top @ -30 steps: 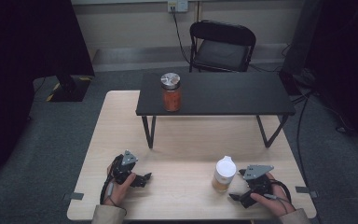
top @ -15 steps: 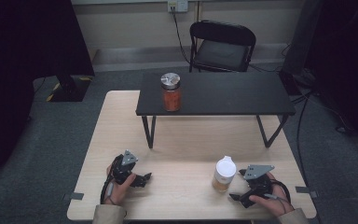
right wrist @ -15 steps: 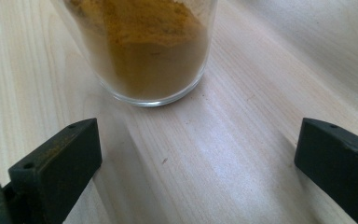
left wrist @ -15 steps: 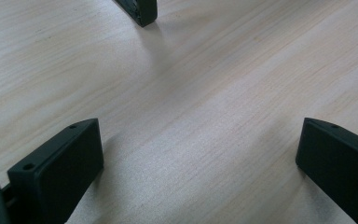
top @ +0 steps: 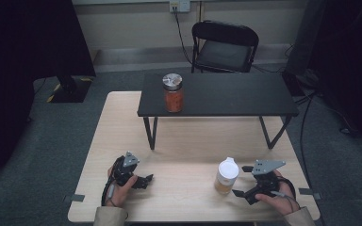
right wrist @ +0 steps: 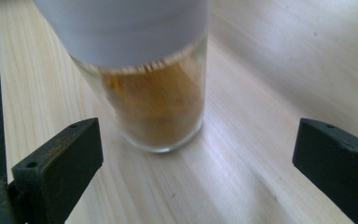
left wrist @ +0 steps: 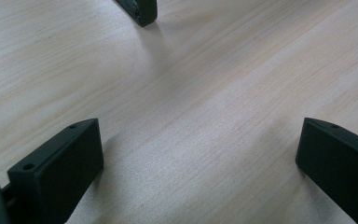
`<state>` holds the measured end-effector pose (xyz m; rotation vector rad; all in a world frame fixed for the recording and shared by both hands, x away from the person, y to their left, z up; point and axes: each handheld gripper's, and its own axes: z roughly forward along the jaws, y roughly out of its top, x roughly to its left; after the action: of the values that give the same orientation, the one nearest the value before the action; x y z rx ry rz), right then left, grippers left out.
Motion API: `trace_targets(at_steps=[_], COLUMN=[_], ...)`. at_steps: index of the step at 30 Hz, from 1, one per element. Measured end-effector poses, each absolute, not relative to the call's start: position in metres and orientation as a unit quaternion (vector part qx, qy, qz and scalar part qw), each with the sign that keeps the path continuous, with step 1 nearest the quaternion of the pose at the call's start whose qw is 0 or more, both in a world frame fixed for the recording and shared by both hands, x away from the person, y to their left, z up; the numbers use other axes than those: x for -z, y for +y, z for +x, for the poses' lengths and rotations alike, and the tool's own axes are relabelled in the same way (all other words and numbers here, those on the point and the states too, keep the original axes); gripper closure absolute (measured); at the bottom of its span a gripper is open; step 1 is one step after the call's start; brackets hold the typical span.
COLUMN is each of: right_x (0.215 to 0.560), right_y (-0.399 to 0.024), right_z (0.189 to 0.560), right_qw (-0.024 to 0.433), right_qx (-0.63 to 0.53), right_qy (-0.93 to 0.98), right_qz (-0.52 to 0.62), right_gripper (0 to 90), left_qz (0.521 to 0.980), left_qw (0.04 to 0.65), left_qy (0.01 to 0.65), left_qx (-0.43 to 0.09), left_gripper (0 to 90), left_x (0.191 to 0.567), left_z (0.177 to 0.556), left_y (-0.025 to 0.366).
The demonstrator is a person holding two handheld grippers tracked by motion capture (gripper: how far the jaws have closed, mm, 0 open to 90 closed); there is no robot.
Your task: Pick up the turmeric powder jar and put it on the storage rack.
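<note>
A small jar with a white lid and amber contents (top: 226,176) stands on the light wooden table (top: 188,146) at the front right. My right gripper (top: 242,181) rests on the table just right of it, open, with the jar (right wrist: 154,102) a little beyond its wide-spread jaws and touching neither. My right gripper (right wrist: 196,140) holds nothing. At the front left, my left gripper (top: 145,181) lies on the table, open and empty. In the left gripper view, my left gripper (left wrist: 200,140) has bare wood between its jaws.
A low black table (top: 217,96) stands across the back half of the wooden table, with a jar of orange-red contents and a silver lid (top: 173,92) on its left part. One of its black legs (left wrist: 140,9) is ahead of my left gripper. A black chair (top: 224,47) stands behind.
</note>
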<state>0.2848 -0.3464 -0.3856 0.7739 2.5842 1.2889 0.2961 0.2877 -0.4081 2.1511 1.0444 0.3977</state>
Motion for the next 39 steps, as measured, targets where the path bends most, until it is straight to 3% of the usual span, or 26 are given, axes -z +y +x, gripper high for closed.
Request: trace_targets(at_steps=[9,26,39], right_x=[0.388,0.4,0.403], right_y=[-0.335,-0.321,-0.316], right_z=[0.291,0.297,0.283], right_qw=[0.064,0.061,0.09], right_qx=[-0.462,-0.489,-0.492], right_qy=[0.848,0.842,0.835], right_qz=[0.252,0.217,0.228], right_gripper=[1.0,27.8,29.6], left_qz=[0.831,0.831,0.831], left_qw=[0.351,0.351,0.351], left_qy=[0.403,0.403,0.403], left_qx=[-0.154,-0.154,-0.154], left_gripper=[0.0,0.0,0.0], left_x=[0.408,0.408,0.408], left_z=[0.296,0.296,0.296], left_y=[0.288,0.288,0.288])
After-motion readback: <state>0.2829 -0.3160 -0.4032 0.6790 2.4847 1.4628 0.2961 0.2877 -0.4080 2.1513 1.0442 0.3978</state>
